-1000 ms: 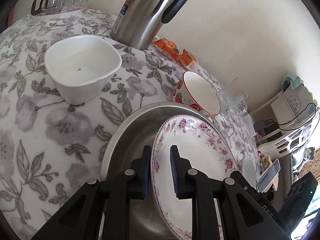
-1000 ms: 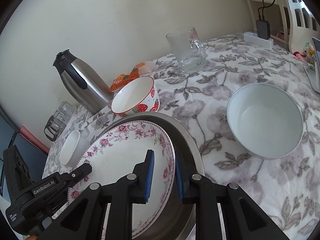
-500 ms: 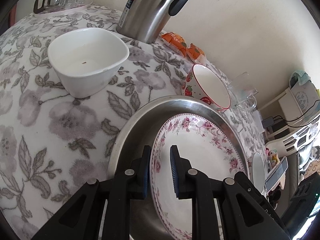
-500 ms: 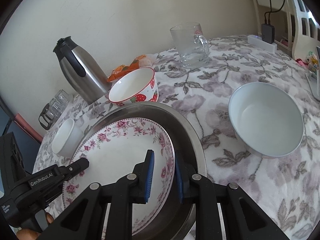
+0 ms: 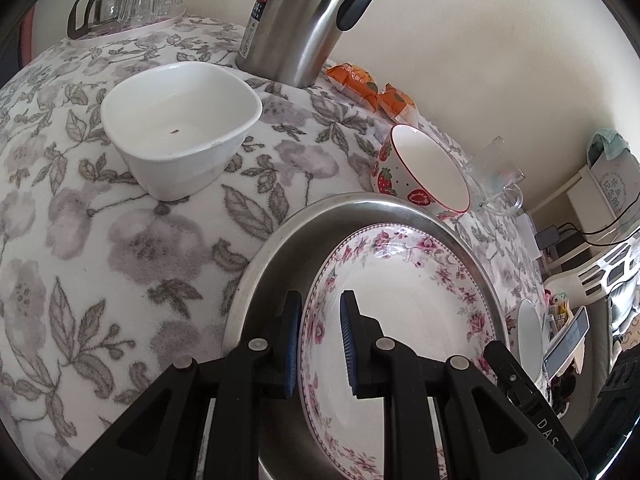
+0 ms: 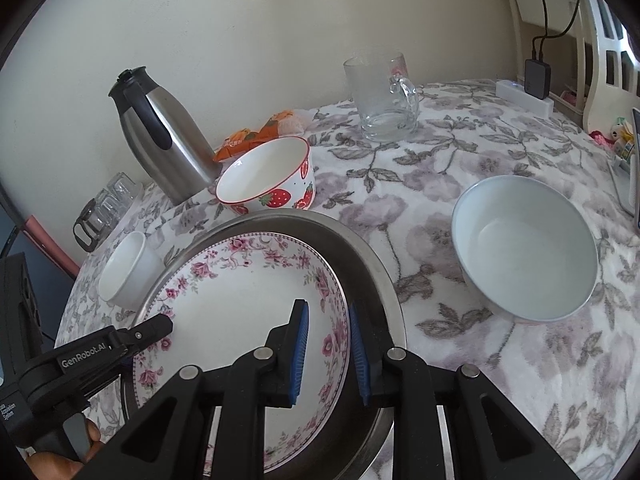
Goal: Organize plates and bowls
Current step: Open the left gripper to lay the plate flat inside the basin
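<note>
Two hand-held grippers, left (image 5: 320, 336) and right (image 6: 329, 350), straddle the floral plate's (image 6: 240, 292) opposite rims.

The right hand-held gripper (image 6: 328, 350) is straddling the floral plate's (image 6: 240, 304) rim, jaws just opening, the plate lying inside the steel basin (image 6: 376, 280).

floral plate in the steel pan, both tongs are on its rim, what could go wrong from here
1. The right tongs have just been opening with the rim of the pink-flowered white plate between them, while the left tongs seem to pinch the other side. Lifted one-sided, the plate may tilt and slip.
2. The plate lies inside the round steel pan. Dragged sideways, it could knock the pan's raised rim.
</note>
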A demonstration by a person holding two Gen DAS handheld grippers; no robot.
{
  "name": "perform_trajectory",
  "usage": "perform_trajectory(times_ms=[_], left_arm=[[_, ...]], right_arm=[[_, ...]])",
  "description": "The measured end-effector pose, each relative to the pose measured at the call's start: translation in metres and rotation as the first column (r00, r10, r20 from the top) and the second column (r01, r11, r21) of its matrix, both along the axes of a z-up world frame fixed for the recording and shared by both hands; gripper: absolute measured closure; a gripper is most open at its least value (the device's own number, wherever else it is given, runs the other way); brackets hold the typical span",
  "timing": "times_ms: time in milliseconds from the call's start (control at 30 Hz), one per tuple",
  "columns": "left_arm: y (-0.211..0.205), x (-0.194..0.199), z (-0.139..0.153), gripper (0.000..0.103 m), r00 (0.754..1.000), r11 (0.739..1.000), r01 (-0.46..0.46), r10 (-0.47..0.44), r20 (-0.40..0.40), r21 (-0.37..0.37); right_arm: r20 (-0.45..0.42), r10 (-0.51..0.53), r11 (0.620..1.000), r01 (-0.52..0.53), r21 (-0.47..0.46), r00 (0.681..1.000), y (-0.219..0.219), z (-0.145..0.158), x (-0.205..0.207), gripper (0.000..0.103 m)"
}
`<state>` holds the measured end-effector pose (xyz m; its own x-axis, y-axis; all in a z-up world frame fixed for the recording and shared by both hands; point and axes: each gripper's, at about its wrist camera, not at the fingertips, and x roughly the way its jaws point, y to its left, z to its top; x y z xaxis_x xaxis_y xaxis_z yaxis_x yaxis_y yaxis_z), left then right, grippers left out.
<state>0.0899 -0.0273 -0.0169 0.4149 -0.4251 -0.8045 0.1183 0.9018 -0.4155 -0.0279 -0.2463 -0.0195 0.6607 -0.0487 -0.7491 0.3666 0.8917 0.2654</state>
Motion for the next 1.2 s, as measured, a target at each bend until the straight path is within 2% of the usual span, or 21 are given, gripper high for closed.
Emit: perform_trajectory(times_ms=[200,333,533,700,833,1033,1100,1133,1200], left_arm=[[-0.002,0.0,0.002,0.082,1.0,0.999,0.003,-0.003,0.009,0.045],[-0.002,0.0,0.007,0.077,0.999,0.999,0.005,-0.007,0.034,0.053],[-0.004,-0.001,0.007,0.076,0.999,0.998,0.014,-0.016,0.031,0.067],[-0.003,-0.002,0.009,0.073,0.999,0.996,0.009,-0.013,0.036,0.094],[-0.008,-0.006,0.018,0.055,0.997,0.992,0.016,-0.025,0.066,0.126],[-0.012,-0.013,0.031,0.053,0.993,0.986,0.024,-0.043,0.113,0.166],[-0.012,-0.014,0.034,0.047,0.992,0.982,0.012,-0.036,0.124,0.19],[-0.011,-0.015,0.035,0.042,0.991,0.979,0.003,-0.029,0.127,0.206],[-0.009,-0.015,0.035,0.041,0.992,0.974,-0.011,-0.017,0.123,0.225]], right_arm=[[0.002,0.001,1.0,-0.001,0.004,1.0,-0.001,0.0,-0.001,0.079],[-0.003,0.001,1.0,-0.001,-0.002,1.0,0.0,0.001,0.0,0.079],[-0.011,0.003,1.0,-0.003,-0.013,1.0,0.001,0.002,0.0,0.079],[-0.061,-0.018,0.997,0.013,-0.07,0.998,0.002,0.008,0.0,0.079],[-0.049,-0.011,0.997,0.007,-0.073,0.999,0.003,0.019,-0.004,0.071],[-0.029,-0.009,0.995,0.006,-0.104,1.0,0.007,0.035,-0.011,0.07],[-0.03,-0.017,0.993,0.013,-0.118,0.999,0.007,0.038,-0.013,0.061],[-0.031,-0.021,0.992,0.017,-0.126,0.999,0.007,0.038,-0.014,0.051],[-0.038,-0.025,0.99,0.02,-0.14,0.999,0.007,0.036,-0.013,0.047]])
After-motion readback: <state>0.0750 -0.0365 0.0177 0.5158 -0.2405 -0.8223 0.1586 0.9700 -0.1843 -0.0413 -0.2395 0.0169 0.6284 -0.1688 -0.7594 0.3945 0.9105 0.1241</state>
